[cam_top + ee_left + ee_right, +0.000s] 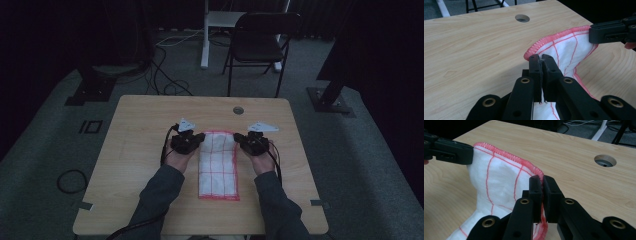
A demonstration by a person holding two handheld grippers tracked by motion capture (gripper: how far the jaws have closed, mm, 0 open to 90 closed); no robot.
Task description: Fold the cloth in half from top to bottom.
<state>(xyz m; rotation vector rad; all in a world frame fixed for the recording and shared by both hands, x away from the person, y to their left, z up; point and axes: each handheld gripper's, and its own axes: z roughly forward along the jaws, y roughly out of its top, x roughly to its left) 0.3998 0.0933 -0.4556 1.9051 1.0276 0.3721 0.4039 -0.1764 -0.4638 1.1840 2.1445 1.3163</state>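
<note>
The person's sleeves (155,192) come in nearest the high camera, each hand carrying a claw out to the far end of a white cloth (218,165) with red grid lines and a red stitched hem; the cloth lies lengthwise on the wooden surface (130,150), its near end flat and its far end pinched at both corners. The left claw (540,58) is pressed together on the far left corner, with the hem caught between its black jaws; the right claw (541,180) is likewise clamped on the far right corner, the stitched edge running into its jaws. In both claw views the far edge arches up off the wood between the two grips, while the rest of the cloth trails down to the surface.

Judging by this, the work is a fold or a lift of the cloth; gripping both far corners looks done, and raising the edge has only begun. Left to do, as far as one can tell: carrying that edge toward the near end, laying it down square, and letting go; a cable hole (238,110) sits beyond the cloth, well apart from it.
</note>
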